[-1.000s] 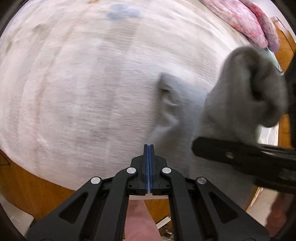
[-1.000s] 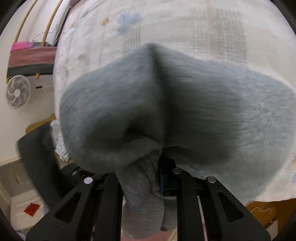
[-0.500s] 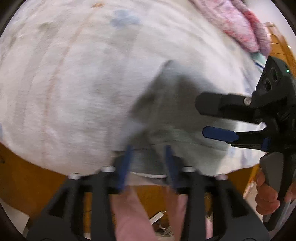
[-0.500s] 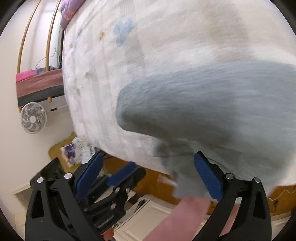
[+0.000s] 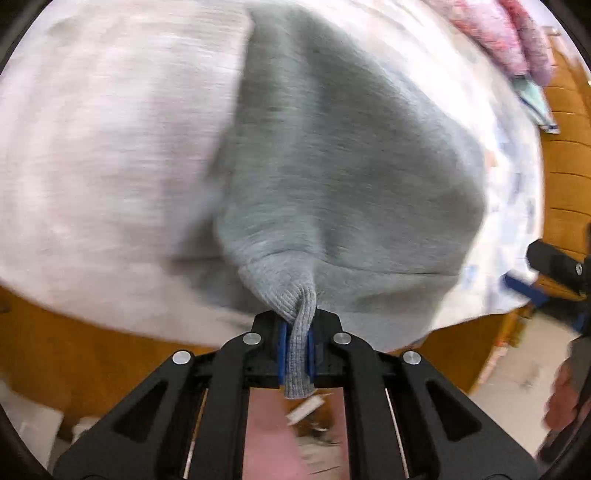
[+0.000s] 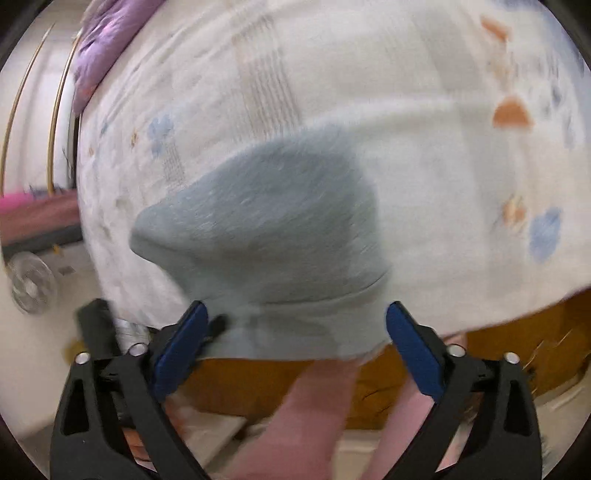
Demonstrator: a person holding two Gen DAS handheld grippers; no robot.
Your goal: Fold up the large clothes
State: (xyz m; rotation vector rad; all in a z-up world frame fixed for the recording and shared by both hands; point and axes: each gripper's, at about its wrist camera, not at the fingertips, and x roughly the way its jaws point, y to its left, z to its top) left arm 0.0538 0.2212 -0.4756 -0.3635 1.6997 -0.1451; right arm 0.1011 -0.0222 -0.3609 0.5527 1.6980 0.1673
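Observation:
A grey knit garment (image 5: pixel 343 158) lies on the pale patterned bed sheet (image 5: pixel 110 147) and hangs over the near edge of the bed. My left gripper (image 5: pixel 296 350) is shut on a ribbed corner of the garment at the bed's front edge. In the right wrist view the same garment (image 6: pixel 273 229) lies bunched ahead of my right gripper (image 6: pixel 295 347), which is wide open and empty, its blue pads (image 6: pixel 410 350) on either side of the hanging hem. The right gripper also shows at the right edge of the left wrist view (image 5: pixel 554 266).
The bed has a wooden frame (image 5: pixel 74 350) below the sheet. A pink blanket (image 5: pixel 495 33) lies at the far right of the bed, a purple pillow (image 6: pixel 110 40) at the far left. A fan (image 6: pixel 33 280) stands on the floor to the left.
The right gripper let go of the bunched grey garment, which dropped onto the bed, and stayed open. The left gripper opened, then closed on the garment's ribbed corner.

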